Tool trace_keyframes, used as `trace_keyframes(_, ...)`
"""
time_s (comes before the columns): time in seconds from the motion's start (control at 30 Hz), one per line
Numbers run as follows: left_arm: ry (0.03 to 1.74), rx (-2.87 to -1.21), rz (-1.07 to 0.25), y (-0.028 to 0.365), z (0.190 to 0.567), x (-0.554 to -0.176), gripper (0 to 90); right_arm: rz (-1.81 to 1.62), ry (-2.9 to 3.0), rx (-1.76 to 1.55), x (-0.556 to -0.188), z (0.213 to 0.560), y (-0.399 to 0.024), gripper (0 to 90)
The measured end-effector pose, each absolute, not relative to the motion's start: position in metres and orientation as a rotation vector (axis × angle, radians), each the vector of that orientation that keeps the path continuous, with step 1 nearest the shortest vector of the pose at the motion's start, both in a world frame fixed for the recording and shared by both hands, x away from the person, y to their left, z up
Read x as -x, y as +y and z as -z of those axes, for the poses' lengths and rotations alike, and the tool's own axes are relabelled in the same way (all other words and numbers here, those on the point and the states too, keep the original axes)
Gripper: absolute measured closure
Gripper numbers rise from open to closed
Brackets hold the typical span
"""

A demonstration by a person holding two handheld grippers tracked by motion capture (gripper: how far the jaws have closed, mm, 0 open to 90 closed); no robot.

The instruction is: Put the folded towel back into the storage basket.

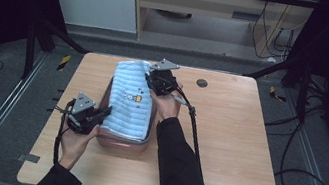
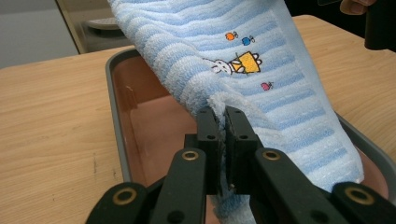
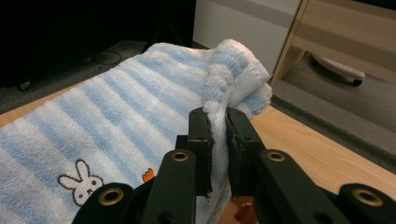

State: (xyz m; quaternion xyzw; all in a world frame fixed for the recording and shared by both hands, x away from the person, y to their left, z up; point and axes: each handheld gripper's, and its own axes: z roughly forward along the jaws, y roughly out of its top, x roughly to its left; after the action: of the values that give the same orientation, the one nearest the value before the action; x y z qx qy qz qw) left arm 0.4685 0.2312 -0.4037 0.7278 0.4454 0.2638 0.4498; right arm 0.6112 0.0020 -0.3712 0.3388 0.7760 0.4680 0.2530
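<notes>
Both grippers are clamped on the blue-and-white striped terry towel (image 1: 132,99): the left gripper (image 1: 104,112) pinches its near edge, the right gripper (image 1: 150,78) a bunched far corner, so it hangs stretched between them over the shallow pink tray with a grey rim (image 1: 119,142). Its long axis runs from one gripper to the other, the rabbit embroidery facing up. This looks like mid-carry, and the next move probably calls for moving both ends together, keeping the cloth taut.

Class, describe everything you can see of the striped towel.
The towel is soft terry cloth in light blue and white stripes, with a small embroidered rabbit, a yellow shape and tiny coloured fruits. It is held stretched over the brown tray. The left gripper pinches its near edge; the right gripper pinches a bunched far corner, lifted.
</notes>
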Motion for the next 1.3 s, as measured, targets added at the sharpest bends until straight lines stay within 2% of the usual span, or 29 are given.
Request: trace_keyframes(1.3,1.159,-1.910,-0.656,0.229,0.435,-0.468,85.2,-1.159,2.237,-1.017,-0.613,0.429,0.006,80.0)
